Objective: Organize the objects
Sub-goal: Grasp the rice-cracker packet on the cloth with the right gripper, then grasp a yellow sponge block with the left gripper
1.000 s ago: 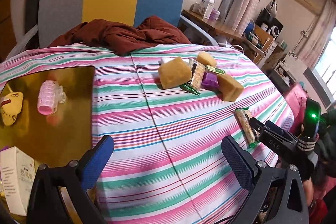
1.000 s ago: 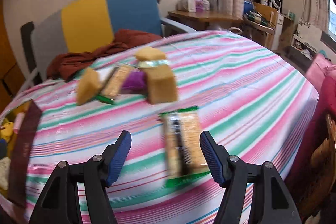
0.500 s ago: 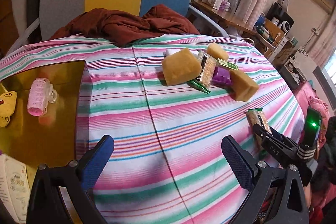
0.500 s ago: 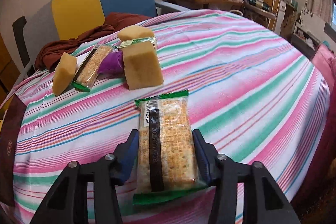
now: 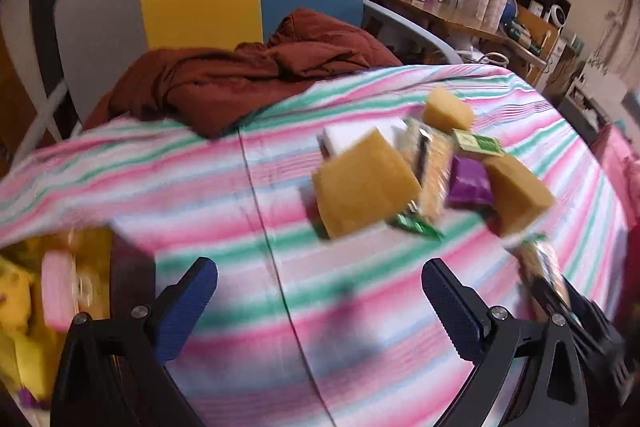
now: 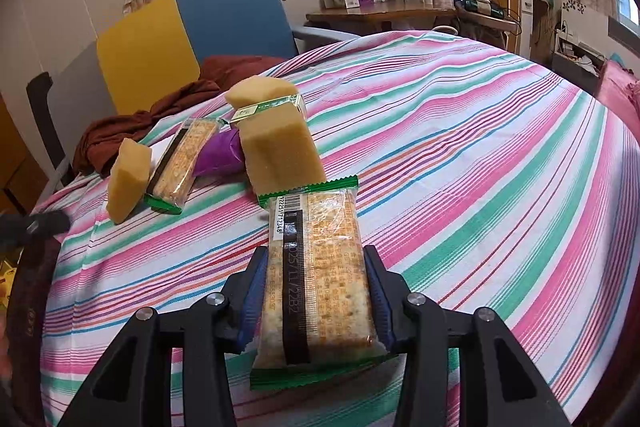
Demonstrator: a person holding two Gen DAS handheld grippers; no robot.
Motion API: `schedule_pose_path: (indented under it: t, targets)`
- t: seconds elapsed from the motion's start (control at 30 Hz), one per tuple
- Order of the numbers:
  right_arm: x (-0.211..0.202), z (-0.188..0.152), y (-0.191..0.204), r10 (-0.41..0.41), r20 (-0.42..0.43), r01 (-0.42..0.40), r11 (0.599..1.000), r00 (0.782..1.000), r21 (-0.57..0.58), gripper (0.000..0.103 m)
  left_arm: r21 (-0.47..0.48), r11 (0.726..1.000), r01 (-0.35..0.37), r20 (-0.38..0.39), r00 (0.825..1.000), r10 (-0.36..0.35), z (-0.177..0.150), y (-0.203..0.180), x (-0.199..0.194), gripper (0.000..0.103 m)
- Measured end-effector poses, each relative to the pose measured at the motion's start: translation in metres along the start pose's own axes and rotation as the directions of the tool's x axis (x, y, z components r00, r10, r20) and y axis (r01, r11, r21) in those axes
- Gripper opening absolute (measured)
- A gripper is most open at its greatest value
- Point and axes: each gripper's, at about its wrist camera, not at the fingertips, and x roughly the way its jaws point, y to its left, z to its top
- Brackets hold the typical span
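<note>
right fingers (image 6: 316,303) clamp cracker packet (image 6: 318,279) (left fingers (image 5: 320,303) spread, empty).

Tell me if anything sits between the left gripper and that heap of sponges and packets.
Nothing visible does. The left gripper, jaws open and empty, faces the heap across bare striped tablecloth.

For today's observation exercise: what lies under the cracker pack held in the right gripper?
Under the cracker pack, clamped in the right gripper, only the striped tablecloth shows around its edges. The pack hides the cloth directly beneath, so whether it touches there cannot be seen.
</note>
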Motion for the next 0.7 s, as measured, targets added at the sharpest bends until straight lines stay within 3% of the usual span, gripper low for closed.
schedule_pose_path:
  t: [0.13, 0.27, 0.37, 0.4, 0.47, 0.5, 0.7]
  targets:
    - [0.001, -0.001, 0.001, -0.002, 0.008, 0.002, 1.000, 1.000, -0.002, 0.047, 0.130, 0.991, -0.025, -0.002, 1.000, 0.025, 0.016, -0.014, 0.026, 0.103]
    - [0.000, -0.002, -0.002, 0.014, 0.019, -0.014, 1.000, 1.000, 0.011, 0.047, 0.310, 0.948, -0.077, 0.008, 0.997, 0.079, 0.022, -0.031, 0.051, 0.103]
    - [0.000, -0.003, -0.003, 0.022, 0.024, -0.023, 1.000, 0.999, 0.019, 0.047, 0.362, 0.930, -0.067, 0.026, 0.998, 0.062, 0.023, -0.034, 0.059, 0.099]
    - [0.000, -0.003, -0.003, 0.025, 0.027, -0.025, 0.999, 0.999, 0.020, 0.047, 0.364, 0.931, -0.039, 0.027, 0.999, 0.031, 0.022, -0.034, 0.061, 0.093]
    - [0.001, -0.003, -0.003, 0.029, 0.029, -0.030, 0.999, 0.999, 0.024, 0.047, 0.337, 0.941, 0.041, -0.010, 0.999, -0.040, 0.021, -0.034, 0.063, 0.067]
    - [0.001, -0.003, -0.003, 0.030, 0.031, -0.031, 0.999, 0.999, 0.025, 0.047, 0.313, 0.948, 0.067, -0.025, 0.998, -0.062, 0.019, -0.033, 0.064, 0.067]
    - [0.001, -0.004, -0.002, 0.035, 0.038, -0.036, 0.999, 0.999, 0.031, 0.047, 0.141, 0.988, 0.056, 0.058, 0.996, -0.065, 0.001, -0.019, 0.049, 0.059]
